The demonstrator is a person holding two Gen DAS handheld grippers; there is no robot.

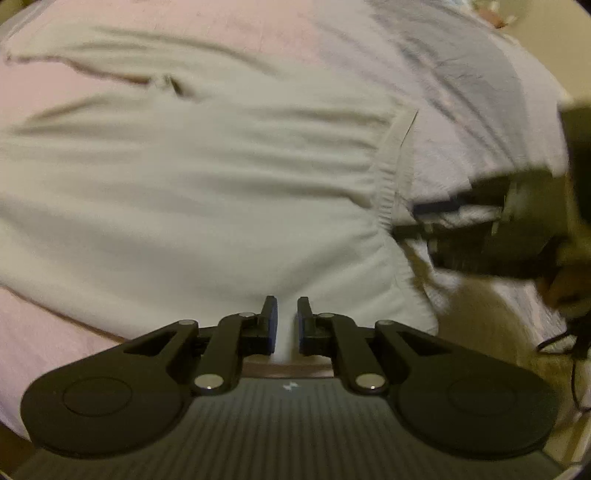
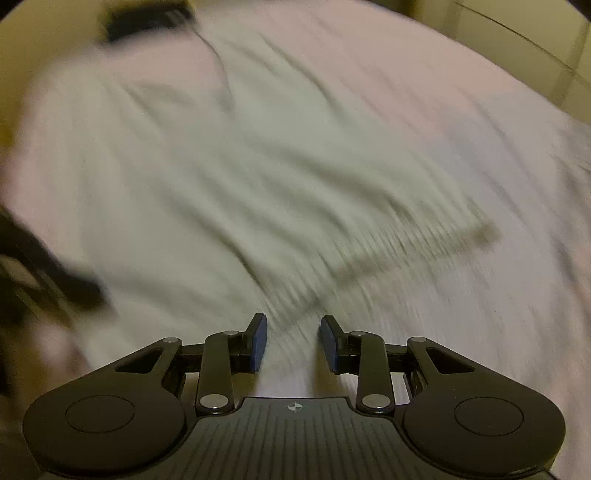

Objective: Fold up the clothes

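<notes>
A white garment (image 1: pixel 192 177) lies spread on a pink bed sheet (image 1: pixel 33 332). It has a ribbed elastic band (image 1: pixel 391 173) at its right side. My left gripper (image 1: pixel 287 317) is shut on a fold of the garment's near edge, which runs up between the blue pads. My right gripper shows at the right of the left wrist view (image 1: pixel 417 221), its tips at the band. In the right wrist view, which is motion-blurred, my right gripper (image 2: pixel 293 343) is open over the garment (image 2: pixel 221 177), with nothing between the pads.
A grey-and-white cloth (image 1: pixel 480 77) lies on the bed beyond the garment. The bed's right edge drops to a beige floor (image 1: pixel 491 325) with a black cable (image 1: pixel 561 343). A dark object (image 2: pixel 147 18) sits at the far edge in the right wrist view.
</notes>
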